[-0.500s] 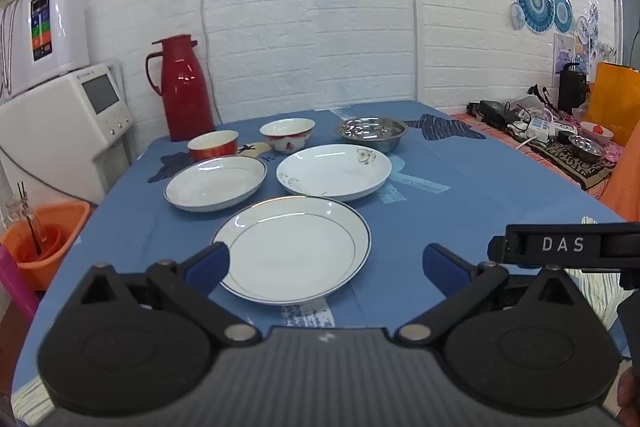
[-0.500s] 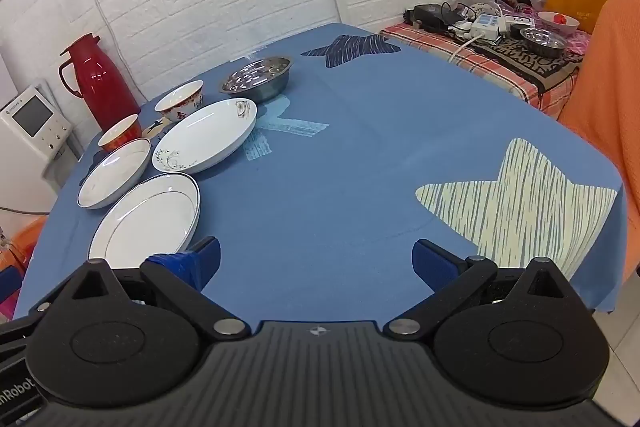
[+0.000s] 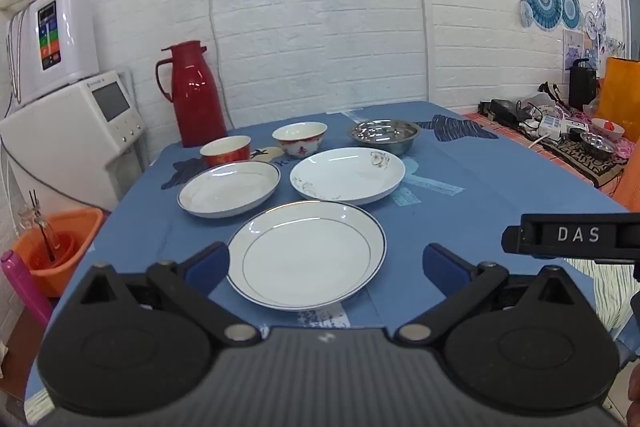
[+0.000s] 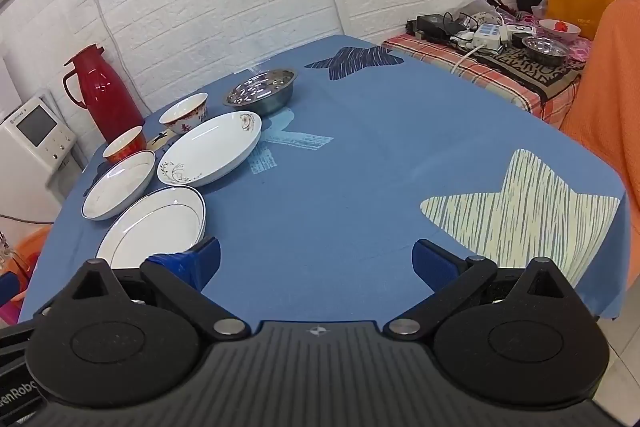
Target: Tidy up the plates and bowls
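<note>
Three white plates lie on the blue tablecloth: a rimmed near plate (image 3: 306, 254) (image 4: 154, 223), a smaller rimmed plate (image 3: 229, 188) (image 4: 119, 184) behind it on the left, and a flowered plate (image 3: 347, 175) (image 4: 210, 149). Behind them stand a red bowl (image 3: 226, 150) (image 4: 125, 144), a white patterned bowl (image 3: 299, 138) (image 4: 184, 113) and a steel bowl (image 3: 385, 135) (image 4: 261, 92). My left gripper (image 3: 326, 263) is open, hovering just short of the near plate. My right gripper (image 4: 316, 263) is open over bare cloth, to the right of the plates.
A red thermos (image 3: 196, 93) (image 4: 100, 91) stands at the table's back left. White appliances (image 3: 76, 131) and an orange bucket (image 3: 56, 249) sit left of the table. A cluttered side table (image 4: 500, 51) and orange cloth (image 4: 608, 107) lie right. The other gripper's body (image 3: 576, 237) shows at right.
</note>
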### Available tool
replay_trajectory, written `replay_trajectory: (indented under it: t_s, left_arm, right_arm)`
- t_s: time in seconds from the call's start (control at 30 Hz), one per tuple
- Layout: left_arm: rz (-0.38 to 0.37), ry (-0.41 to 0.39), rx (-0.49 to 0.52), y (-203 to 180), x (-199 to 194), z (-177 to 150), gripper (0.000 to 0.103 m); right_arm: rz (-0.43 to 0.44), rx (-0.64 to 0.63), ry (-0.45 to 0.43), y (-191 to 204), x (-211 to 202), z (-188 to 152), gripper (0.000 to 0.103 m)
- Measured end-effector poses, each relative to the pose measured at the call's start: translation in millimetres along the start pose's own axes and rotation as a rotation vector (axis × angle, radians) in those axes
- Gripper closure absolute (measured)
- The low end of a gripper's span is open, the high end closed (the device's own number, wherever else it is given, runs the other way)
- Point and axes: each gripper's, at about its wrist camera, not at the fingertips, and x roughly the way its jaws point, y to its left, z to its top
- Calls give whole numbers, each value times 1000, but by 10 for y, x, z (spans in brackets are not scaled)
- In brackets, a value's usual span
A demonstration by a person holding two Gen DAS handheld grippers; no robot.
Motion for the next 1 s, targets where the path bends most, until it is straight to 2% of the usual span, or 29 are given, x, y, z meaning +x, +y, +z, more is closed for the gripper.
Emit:
replay_trajectory:
  t_s: [1.0]
  left_arm:
    - [-18, 36, -55, 146, 73, -23, 1]
  right_arm:
    - [19, 1, 44, 70, 83, -60, 13]
